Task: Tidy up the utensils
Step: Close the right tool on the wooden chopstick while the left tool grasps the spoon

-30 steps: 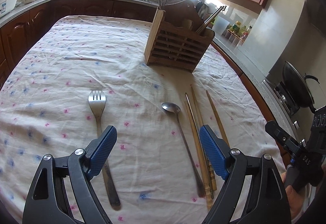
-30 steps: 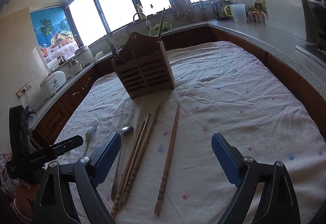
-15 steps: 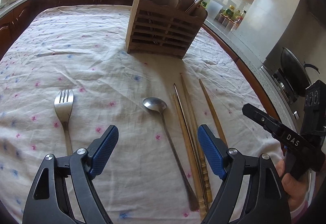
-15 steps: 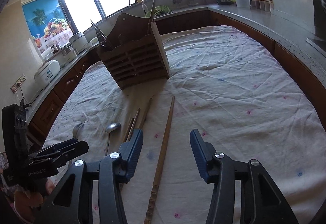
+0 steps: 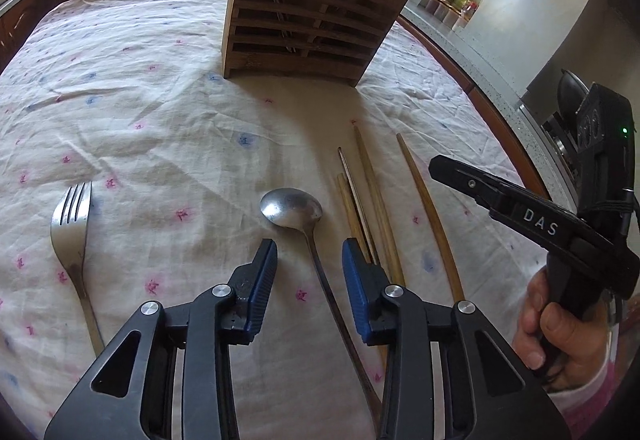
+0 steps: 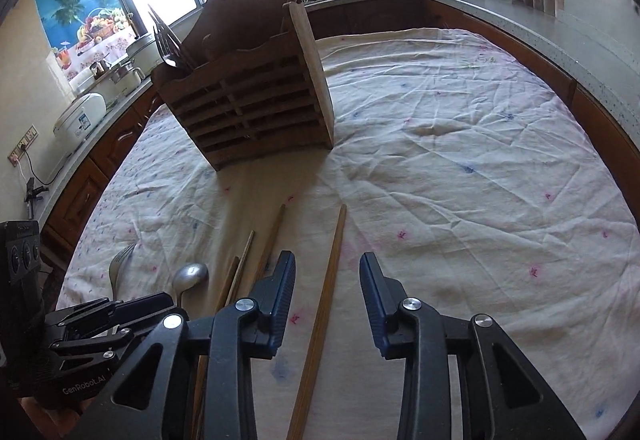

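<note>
Both tongs are closing without gripping yet. Our left tongs (image 5: 309,264) straddle the handle of the metal spoon (image 5: 294,206), low in the middle of the left view, pads apart from it. Our right tongs (image 6: 327,282) straddle the lone wooden chopstick (image 6: 326,288), bottom centre of the right view, clear on both sides.

We judge the spoon light, stiff and slick, lying flat on the clothed worktop (image 5: 160,112); we would pinch its thin handle just behind the bowl. The chopstick looks light, rigid and less slippery, though it could roll; we would take it near the middle so it does not tip. Three more chopsticks (image 5: 366,208) lie between them, a fork (image 5: 70,224) at left, and the wooden caddy (image 5: 308,20) stands upper centre.
</note>
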The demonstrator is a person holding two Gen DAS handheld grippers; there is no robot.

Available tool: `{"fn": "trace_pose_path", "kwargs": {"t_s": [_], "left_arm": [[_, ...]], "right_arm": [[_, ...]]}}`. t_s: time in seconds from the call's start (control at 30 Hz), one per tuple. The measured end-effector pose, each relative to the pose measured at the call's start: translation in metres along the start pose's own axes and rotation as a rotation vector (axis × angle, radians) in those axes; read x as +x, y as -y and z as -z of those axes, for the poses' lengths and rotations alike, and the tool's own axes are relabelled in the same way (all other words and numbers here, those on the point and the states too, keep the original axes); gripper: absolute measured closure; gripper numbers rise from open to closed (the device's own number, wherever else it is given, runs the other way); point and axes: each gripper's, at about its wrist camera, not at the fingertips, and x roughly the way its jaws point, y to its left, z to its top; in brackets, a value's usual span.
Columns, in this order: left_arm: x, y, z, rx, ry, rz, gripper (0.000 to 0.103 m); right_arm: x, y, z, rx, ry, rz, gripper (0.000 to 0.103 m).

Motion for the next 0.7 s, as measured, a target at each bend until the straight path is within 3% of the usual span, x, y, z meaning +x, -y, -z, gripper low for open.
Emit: {"fn": "trace_pose_path", "kwargs": {"t_s": [0.13, 0.23, 0.37, 0.43, 0.53, 0.7], "left_arm": [[0.003, 0.0, -0.003, 0.01, -0.003, -0.008, 0.072], [0.006, 0.001, -0.005, 0.034, -0.001, -0.038, 0.082], [0.009, 0.003, -0.006, 0.063, 0.005, -0.06, 0.088], [0.009, 0.003, -0.007, 0.07, 0.01, -0.064, 0.09], [0.01, 0.002, -0.008, 0.076, 0.013, -0.062, 0.093], [0.008, -0.004, -0.009, 0.051, 0.015, -0.033, 0.097]], "right_arm": [[0.018, -0.001, -0.007, -0.019, -0.028, 0.028, 0.072], [0.033, -0.002, -0.01, -0.043, -0.064, 0.05, 0.076], [0.041, -0.012, -0.012, -0.107, -0.051, 0.105, 0.077], [0.042, -0.016, -0.011, -0.134, -0.042, 0.138, 0.084], [0.042, -0.017, -0.01, -0.142, -0.039, 0.136, 0.094], [0.038, -0.009, -0.013, -0.079, -0.044, 0.09, 0.097]]}}
